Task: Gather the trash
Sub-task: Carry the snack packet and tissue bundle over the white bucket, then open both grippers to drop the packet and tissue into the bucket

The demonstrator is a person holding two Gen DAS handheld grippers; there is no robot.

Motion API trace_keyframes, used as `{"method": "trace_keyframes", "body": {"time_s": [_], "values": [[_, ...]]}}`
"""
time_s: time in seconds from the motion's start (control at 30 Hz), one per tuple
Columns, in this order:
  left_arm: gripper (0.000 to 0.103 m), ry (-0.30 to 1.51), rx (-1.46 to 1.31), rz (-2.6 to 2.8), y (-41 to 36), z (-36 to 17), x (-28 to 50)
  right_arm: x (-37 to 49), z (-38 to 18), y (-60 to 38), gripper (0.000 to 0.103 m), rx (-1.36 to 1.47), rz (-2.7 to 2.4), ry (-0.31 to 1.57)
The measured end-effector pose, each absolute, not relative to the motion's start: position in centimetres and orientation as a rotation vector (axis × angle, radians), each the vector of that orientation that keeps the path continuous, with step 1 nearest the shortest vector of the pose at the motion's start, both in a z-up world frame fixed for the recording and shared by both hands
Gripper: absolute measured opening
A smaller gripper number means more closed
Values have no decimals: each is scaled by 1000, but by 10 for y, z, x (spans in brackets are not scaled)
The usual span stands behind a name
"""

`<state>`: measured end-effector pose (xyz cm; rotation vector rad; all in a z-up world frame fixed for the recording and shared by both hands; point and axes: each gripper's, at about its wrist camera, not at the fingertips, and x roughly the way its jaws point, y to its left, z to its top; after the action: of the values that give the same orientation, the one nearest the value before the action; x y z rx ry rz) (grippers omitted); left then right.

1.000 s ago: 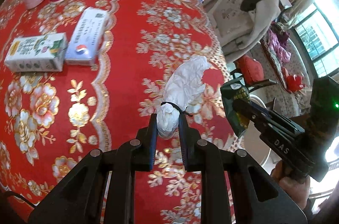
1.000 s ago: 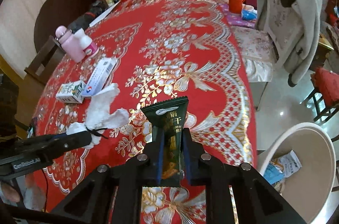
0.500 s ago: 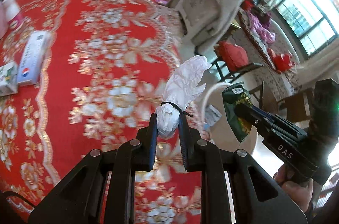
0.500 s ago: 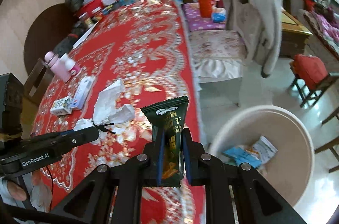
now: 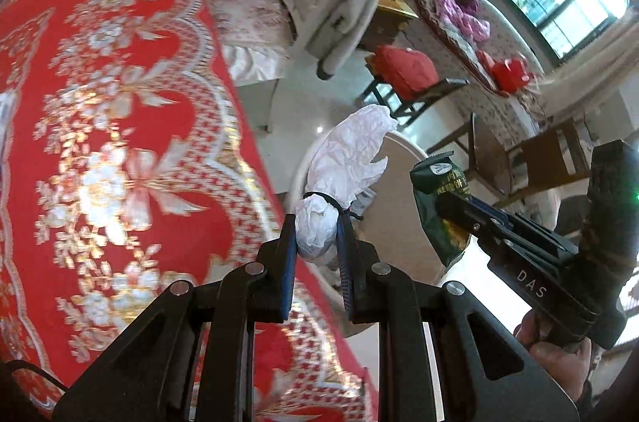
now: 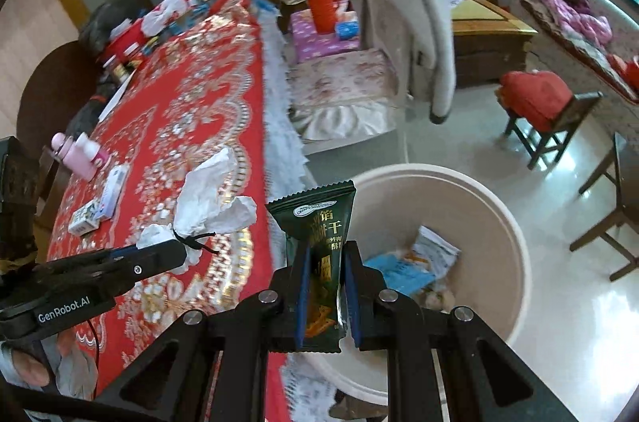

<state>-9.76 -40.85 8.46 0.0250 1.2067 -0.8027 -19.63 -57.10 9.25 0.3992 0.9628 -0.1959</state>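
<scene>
Dark green snack wrapper (image 6: 319, 254) stands upright, pinched in the right gripper (image 6: 325, 298); the bin (image 6: 515, 222) lies just ahead and below, nearer this hand. Left gripper (image 5: 317, 250) clamps tied white tissue (image 5: 347, 158) beside the tabletop (image 5: 120, 102) edge.

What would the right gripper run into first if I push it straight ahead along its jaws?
Probably the round beige plastic bin. The right gripper, shut on the dark green snack wrapper, points at the bin's open mouth, where blue and white wrappers lie. Depth is unclear, but nothing appears in between.
</scene>
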Motion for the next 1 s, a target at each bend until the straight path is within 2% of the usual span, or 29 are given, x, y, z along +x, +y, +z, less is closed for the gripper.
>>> {"method": "trace_keyframes", "body": {"time_s": [0.37, 1.0], "values": [[16, 1255, 74, -841, -454, 64, -115, -220, 77, -612, 15, 447, -262, 996], [17, 1306, 109, -818, -478, 41, -124, -221, 56, -636, 15, 483, -272, 1040]]}}
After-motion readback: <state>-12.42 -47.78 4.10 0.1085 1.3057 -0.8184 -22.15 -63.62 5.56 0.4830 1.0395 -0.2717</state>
